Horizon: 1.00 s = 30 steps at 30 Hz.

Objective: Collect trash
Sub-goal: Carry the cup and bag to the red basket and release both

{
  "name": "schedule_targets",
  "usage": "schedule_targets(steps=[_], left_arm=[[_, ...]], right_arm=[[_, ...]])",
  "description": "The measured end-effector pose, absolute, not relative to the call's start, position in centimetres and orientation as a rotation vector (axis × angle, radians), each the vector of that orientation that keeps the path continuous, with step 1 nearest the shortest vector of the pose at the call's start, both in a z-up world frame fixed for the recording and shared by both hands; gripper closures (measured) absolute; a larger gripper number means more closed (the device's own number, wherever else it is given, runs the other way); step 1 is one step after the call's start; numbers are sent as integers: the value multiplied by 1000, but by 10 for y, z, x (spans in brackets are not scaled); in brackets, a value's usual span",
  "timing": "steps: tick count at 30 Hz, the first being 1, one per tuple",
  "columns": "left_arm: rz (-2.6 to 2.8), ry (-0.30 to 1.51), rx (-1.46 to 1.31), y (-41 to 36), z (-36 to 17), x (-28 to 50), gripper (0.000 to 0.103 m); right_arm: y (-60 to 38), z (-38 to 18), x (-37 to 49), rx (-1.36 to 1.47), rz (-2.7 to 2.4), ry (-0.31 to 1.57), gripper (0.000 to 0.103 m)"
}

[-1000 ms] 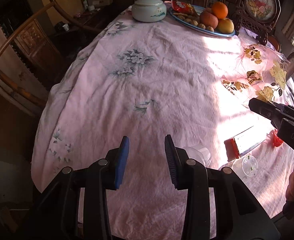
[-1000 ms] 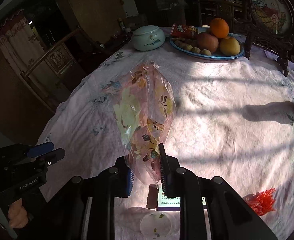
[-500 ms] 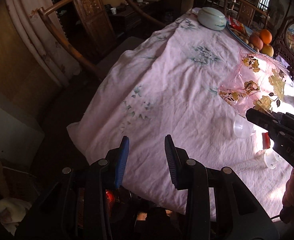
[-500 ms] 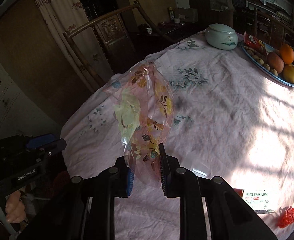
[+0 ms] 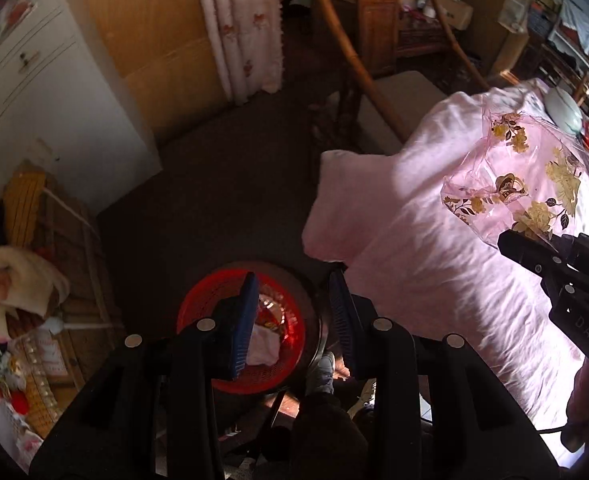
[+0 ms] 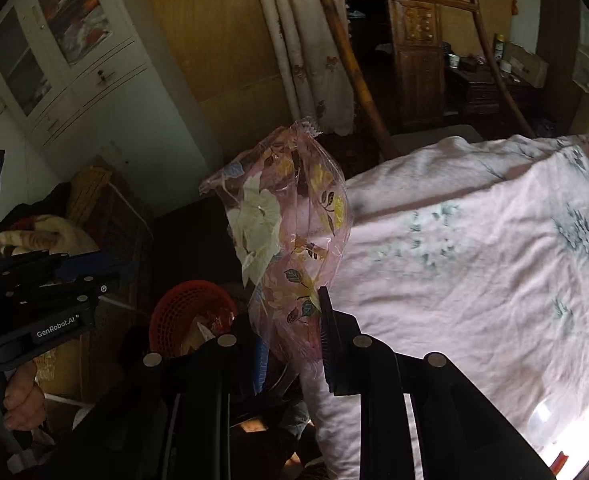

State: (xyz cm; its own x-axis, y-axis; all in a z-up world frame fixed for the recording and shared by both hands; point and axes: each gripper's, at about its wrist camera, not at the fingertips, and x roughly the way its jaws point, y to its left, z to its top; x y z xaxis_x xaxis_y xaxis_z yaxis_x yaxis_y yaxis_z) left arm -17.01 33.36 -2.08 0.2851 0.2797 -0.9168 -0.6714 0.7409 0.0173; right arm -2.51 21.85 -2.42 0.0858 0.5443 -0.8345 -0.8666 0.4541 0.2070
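Observation:
A crinkly pink plastic bag with a flower print (image 6: 282, 216) stands up from my right gripper (image 6: 290, 320), which is shut on its lower end. In the left wrist view the same bag (image 5: 510, 176) hangs over the table's edge in front of the right gripper (image 5: 510, 240). A red mesh basket (image 5: 198, 312) sits on the dark floor with paper and wrappers inside; it shows low left in the right wrist view (image 6: 182, 300). My left gripper (image 5: 292, 280) hovers above the basket, open, with nothing between its blue pads.
The table with its pink flowered cloth (image 5: 434, 240) fills the right side. A wooden armchair (image 5: 354, 60) stands behind it. A crate with blankets (image 5: 22, 272) and a white cabinet (image 5: 54, 80) stand at the left. The person's shoe (image 5: 322, 368) is beside the basket.
Both grippers swung left off the tabletop towards the floor beside the table. The red basket has come into view under them. The bag stayed in the right gripper's hold.

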Motion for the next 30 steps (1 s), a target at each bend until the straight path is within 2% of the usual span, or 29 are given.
schedule_targets(steps=[8,16,18,19,20,25,30], left_arm=[[833,1117,-568,368,-41,-244,66],[875,1142,-688,393,-73,-265,67],[877,1157,-710,398,-84,-267,64],[878,1172,-718,399,-89,-267,58],[885,1186,-728,399,-95,-265,47],[913,1185,-770,405,-101,-276,28],[945,1173,-802,410,-99,-297,26]], right_arm=[[291,-39,-84,-562,1286,1031,81],[334,-59,-108,-659,1347,1080,81],[333,-67,-106,-674,1344,1098,81],[334,-71,-106,-682,1341,1106,81],[336,-74,-109,-690,1338,1113,81],[341,-95,-110,-705,1336,1158,81],[353,-113,-119,-739,1366,1199,81]])
